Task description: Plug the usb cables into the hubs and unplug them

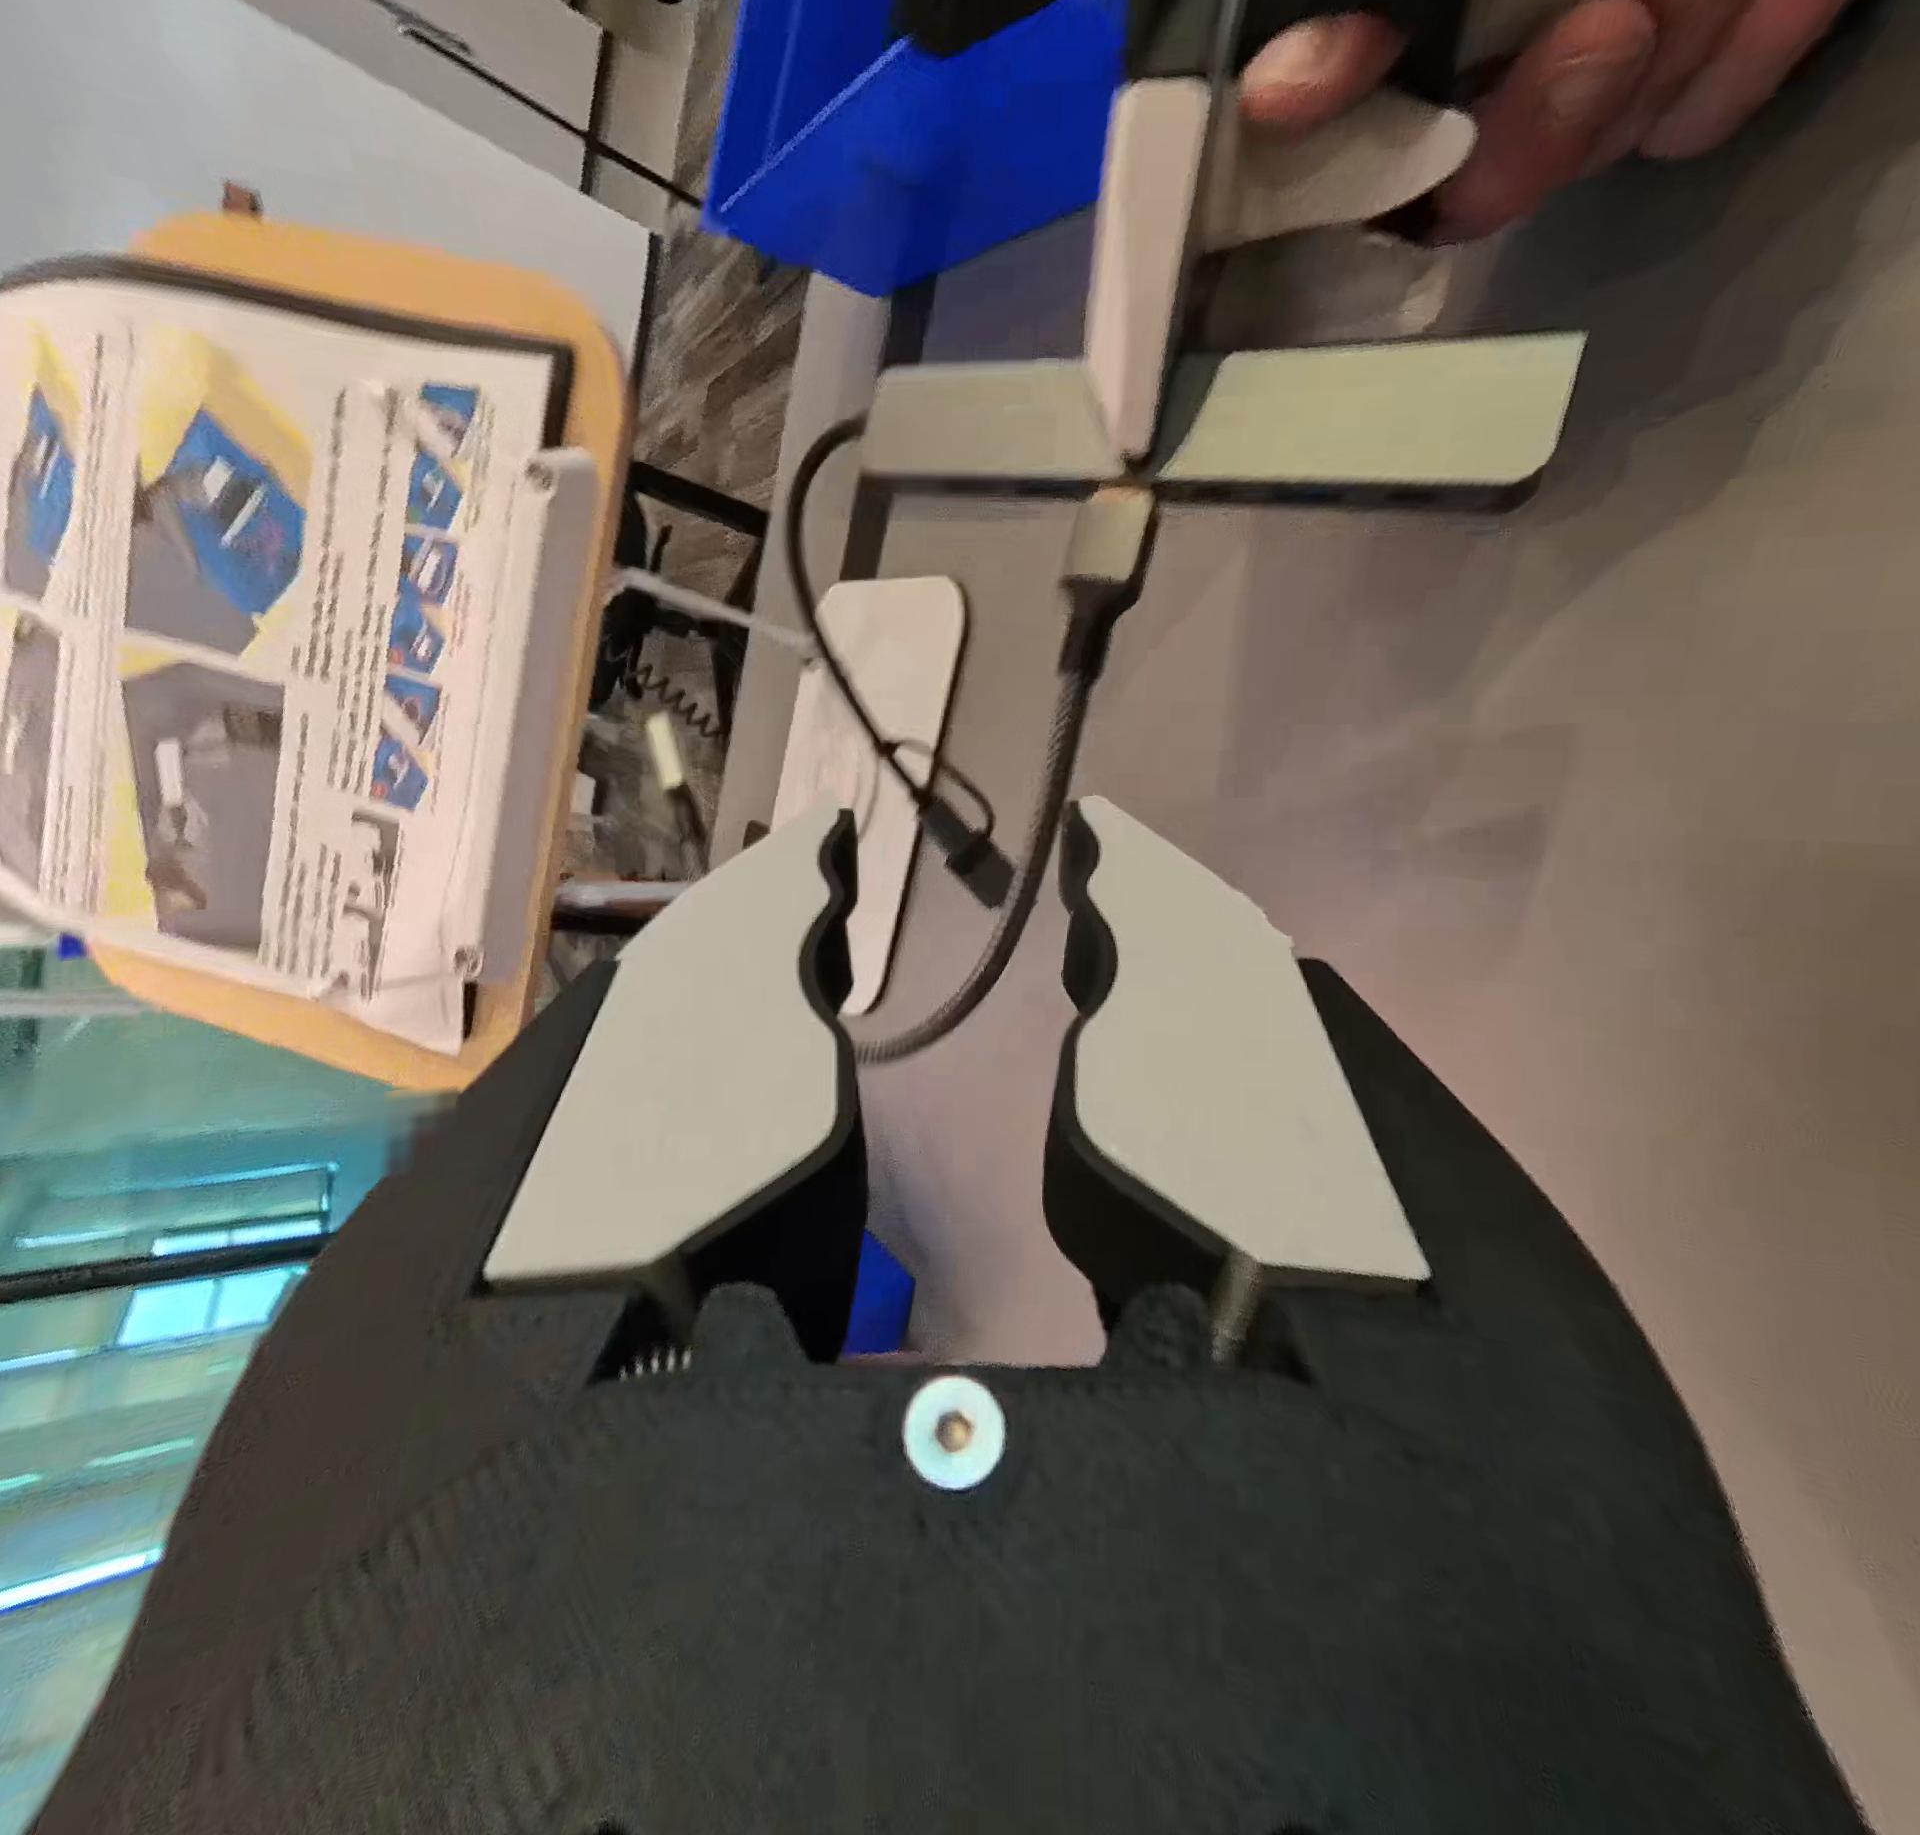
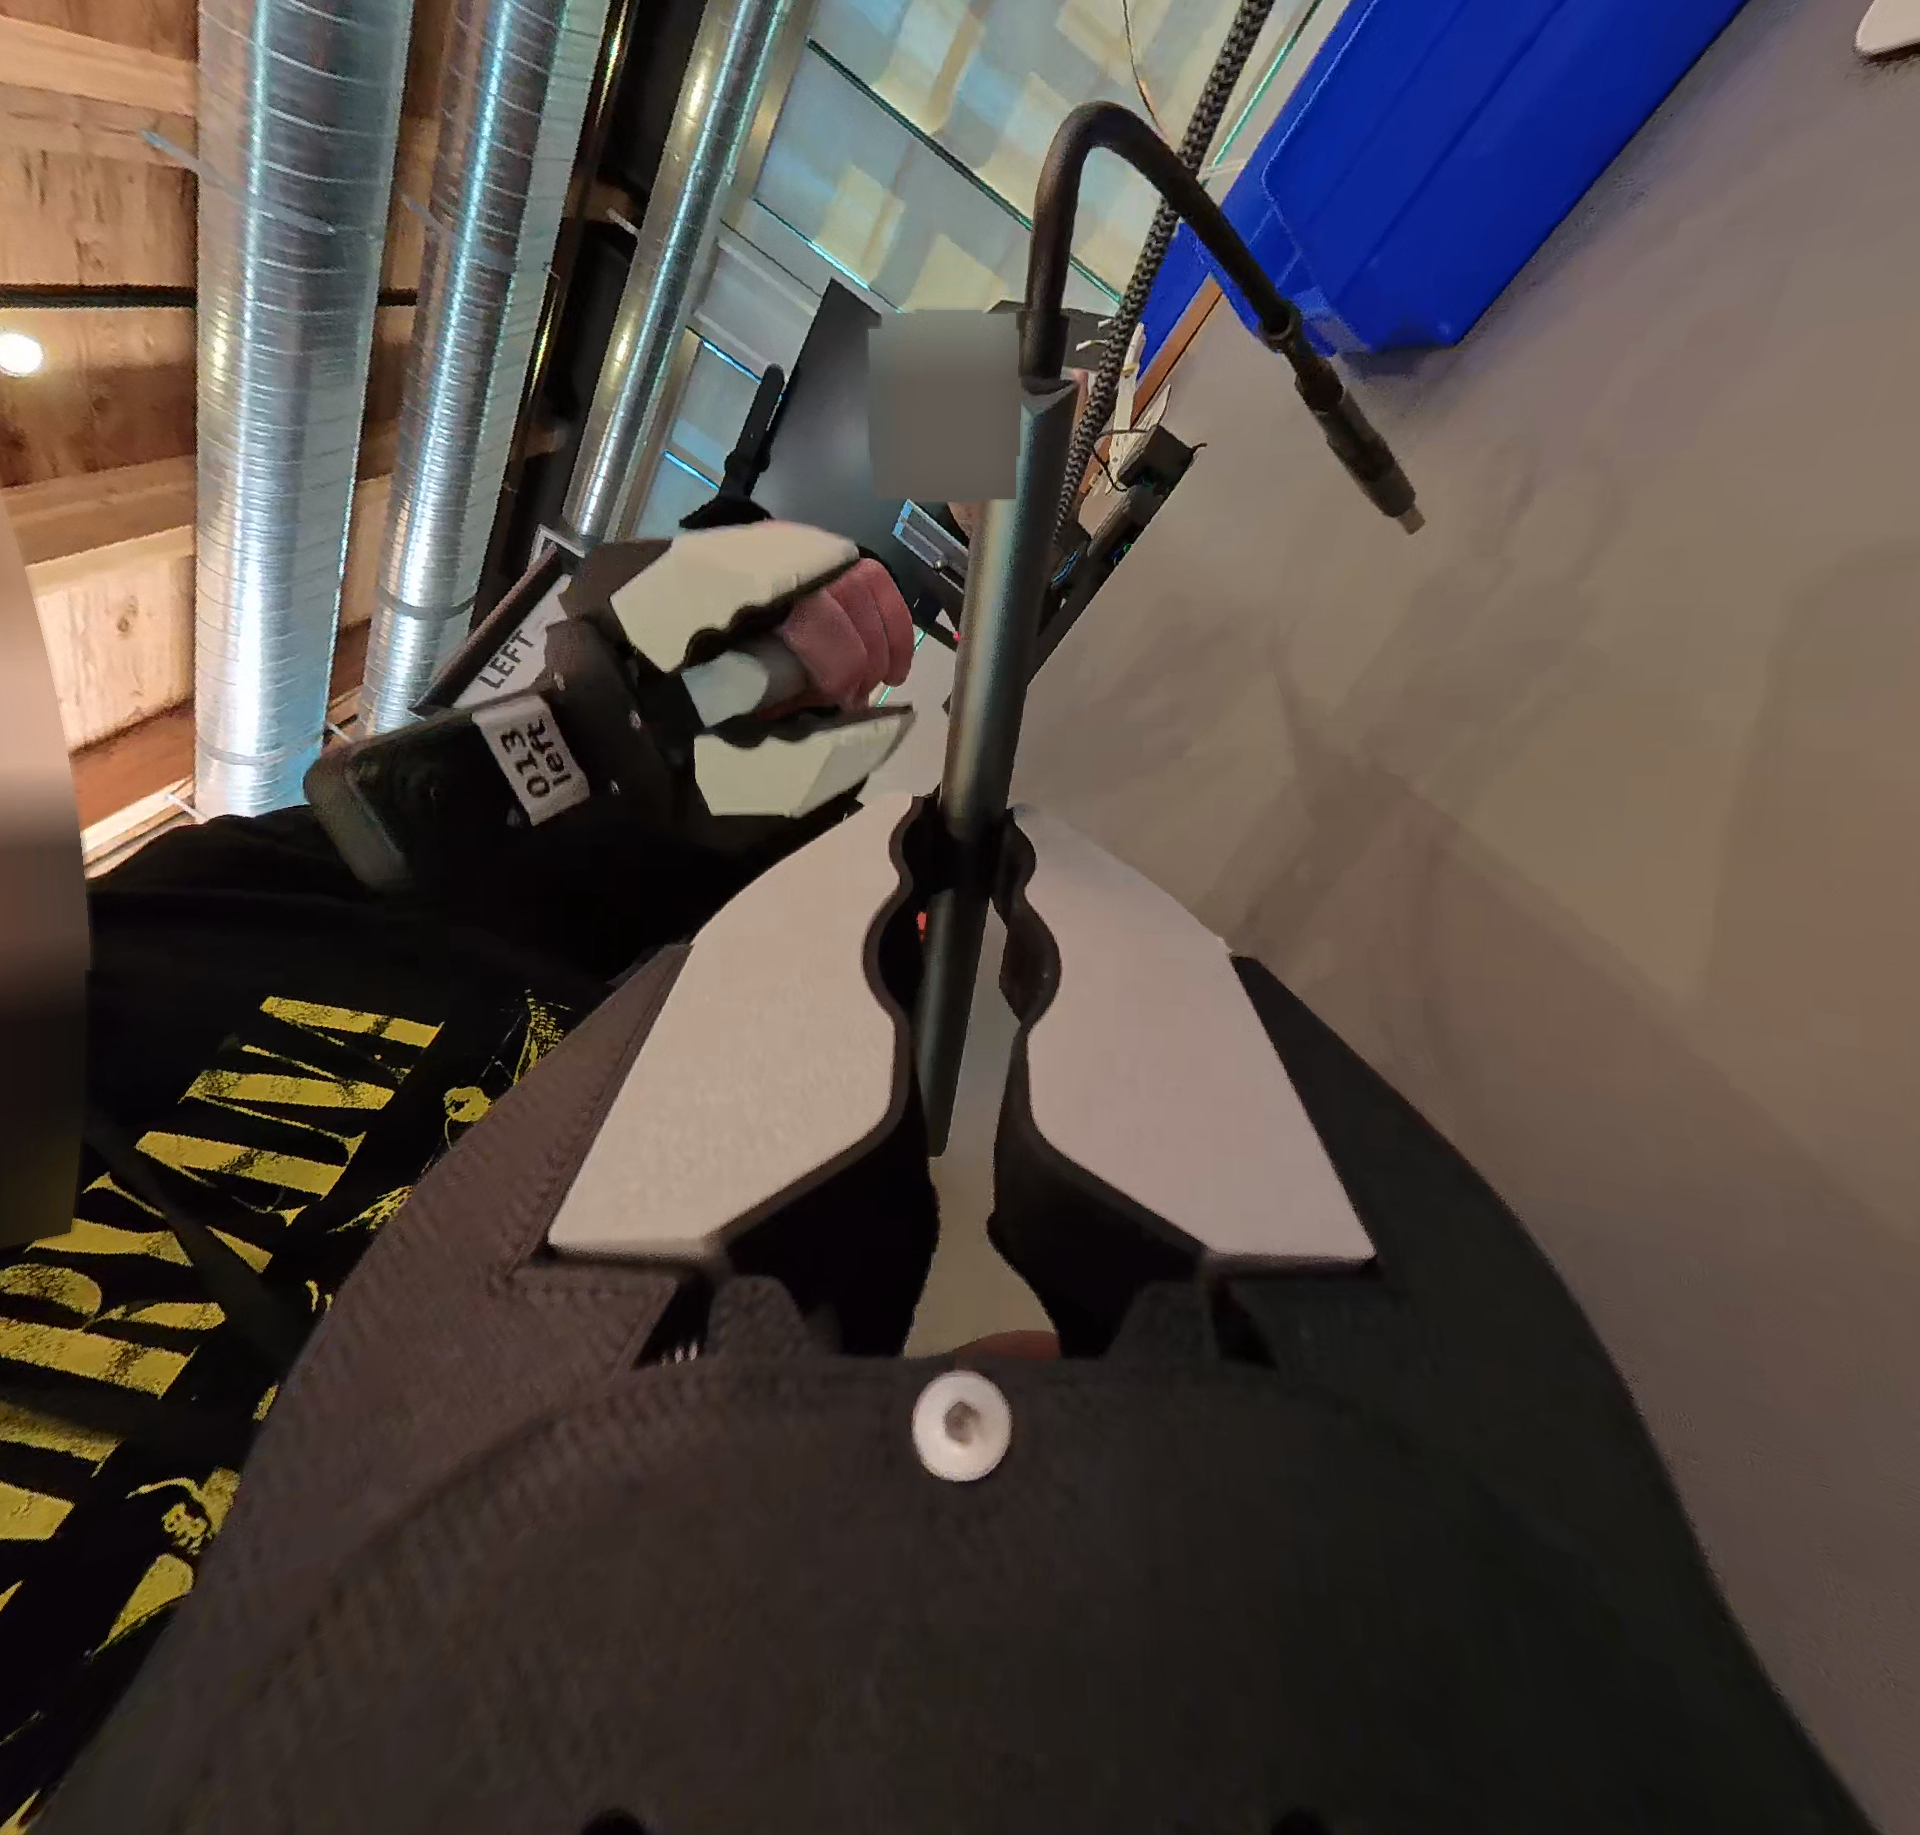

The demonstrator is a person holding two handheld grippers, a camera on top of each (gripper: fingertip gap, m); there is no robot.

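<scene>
In the left wrist view, my left gripper (image 1: 956, 850) is open. A braided USB cable (image 1: 1049, 829) runs loosely between its fingers without being pressed. The cable's plug (image 1: 1107, 538) sits in a port of the grey hub (image 1: 1382, 403). My right gripper (image 2: 968, 819) is shut on that hub (image 2: 982, 663), seen edge-on, and holds it above the table. One of its fingers (image 1: 1138, 258) shows on the hub in the left wrist view. The hub's own black cable (image 2: 1153, 175) loops up and ends in a free connector (image 2: 1371, 476). My left gripper also shows open in the right wrist view (image 2: 873, 642).
A second pale flat hub (image 1: 894, 725) lies on the grey table (image 1: 1558, 850), with a black connector (image 1: 971, 845) on it. A blue bin (image 2: 1507, 123) stands at the table's edge. A clipboard with a printed sheet (image 1: 260, 622) stands to the left. A person's hand (image 1: 1662, 50) holds the right gripper.
</scene>
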